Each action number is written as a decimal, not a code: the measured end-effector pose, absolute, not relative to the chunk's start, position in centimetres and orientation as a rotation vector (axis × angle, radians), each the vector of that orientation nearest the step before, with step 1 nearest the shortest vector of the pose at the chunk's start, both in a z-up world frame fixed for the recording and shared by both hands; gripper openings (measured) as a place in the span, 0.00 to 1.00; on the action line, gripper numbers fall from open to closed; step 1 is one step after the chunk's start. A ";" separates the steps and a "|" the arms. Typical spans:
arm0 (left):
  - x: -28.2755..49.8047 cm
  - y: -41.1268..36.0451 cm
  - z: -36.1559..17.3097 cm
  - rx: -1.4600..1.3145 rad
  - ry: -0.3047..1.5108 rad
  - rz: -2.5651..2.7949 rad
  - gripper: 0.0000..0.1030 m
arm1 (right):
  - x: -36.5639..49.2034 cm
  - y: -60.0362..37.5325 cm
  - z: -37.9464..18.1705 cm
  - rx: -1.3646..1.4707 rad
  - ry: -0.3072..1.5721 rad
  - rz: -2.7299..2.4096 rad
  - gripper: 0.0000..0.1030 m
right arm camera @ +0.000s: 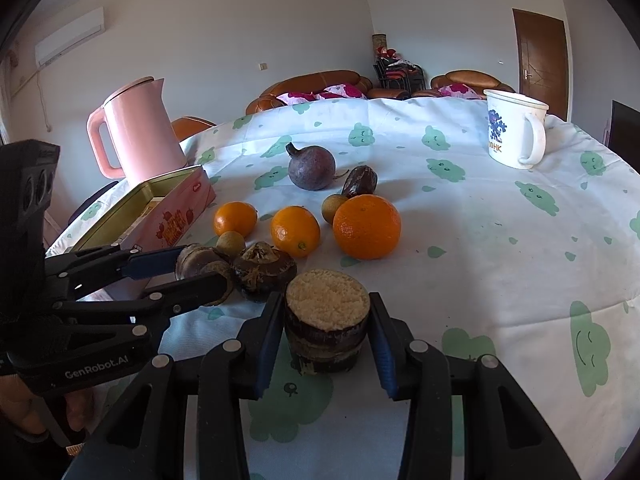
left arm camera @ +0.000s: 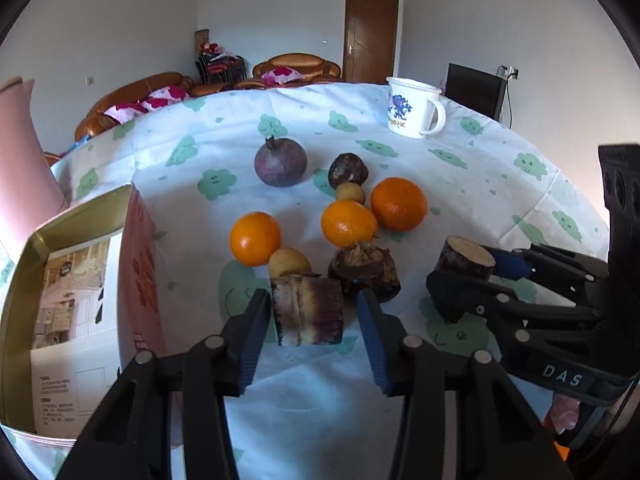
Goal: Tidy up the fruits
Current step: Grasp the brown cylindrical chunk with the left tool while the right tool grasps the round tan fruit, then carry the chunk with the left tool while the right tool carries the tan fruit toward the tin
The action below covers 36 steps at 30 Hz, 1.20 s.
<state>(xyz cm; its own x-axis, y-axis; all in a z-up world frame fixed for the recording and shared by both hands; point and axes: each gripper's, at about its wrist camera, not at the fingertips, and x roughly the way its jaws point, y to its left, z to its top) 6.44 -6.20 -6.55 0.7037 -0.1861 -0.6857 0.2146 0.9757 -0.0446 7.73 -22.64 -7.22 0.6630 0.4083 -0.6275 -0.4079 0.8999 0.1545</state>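
Nearest the left camera, the left hand-held gripper straddles a lying chunk of sugarcane; its left finger touches the chunk while the right finger stands slightly apart, so the jaws are not clenched on it. The right hand-held gripper brackets a second sugarcane piece standing upright on its cut end, both fingers at its sides; whether they actually press it I cannot tell. Both pieces rest on the worktop, which is covered in a white cloth with green cloud prints.

Just behind them sits a dark water chestnut, and beside it a small yellowish round fruit. Further on lie three oranges, then another small fruit, a dark date-like fruit and a purple pomegranate.

To the left stands an open pink tin box, with a pink kettle behind it. A white mug is at the far right.
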 end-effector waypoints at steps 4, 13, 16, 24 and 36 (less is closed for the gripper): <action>6.7 -6.2 -6.8 0.039 0.773 -0.226 0.43 | 7.6 -22.6 -7.2 -0.008 0.697 0.461 0.42; 6.3 -5.7 -6.4 0.008 0.743 -0.244 0.36 | 6.8 -22.6 -6.8 -0.008 0.646 0.476 0.42; 6.1 -5.7 -6.2 0.013 0.726 -0.246 0.36 | 6.6 -22.7 -6.7 -0.007 0.630 0.480 0.42; 5.4 -5.8 -5.5 0.026 0.669 -0.239 0.36 | 6.0 -22.8 -6.4 -0.009 0.583 0.487 0.41; 4.4 -5.1 -4.9 0.009 0.591 -0.223 0.36 | 5.3 -22.9 -6.2 -0.012 0.523 0.501 0.41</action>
<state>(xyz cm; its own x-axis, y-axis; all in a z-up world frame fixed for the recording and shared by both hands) 4.35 -5.12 -4.86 0.8070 -0.2061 -0.5534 0.2111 0.9759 -0.0555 5.27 -22.85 -6.19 0.7489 0.4557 -0.4811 -0.4616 0.8796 0.1146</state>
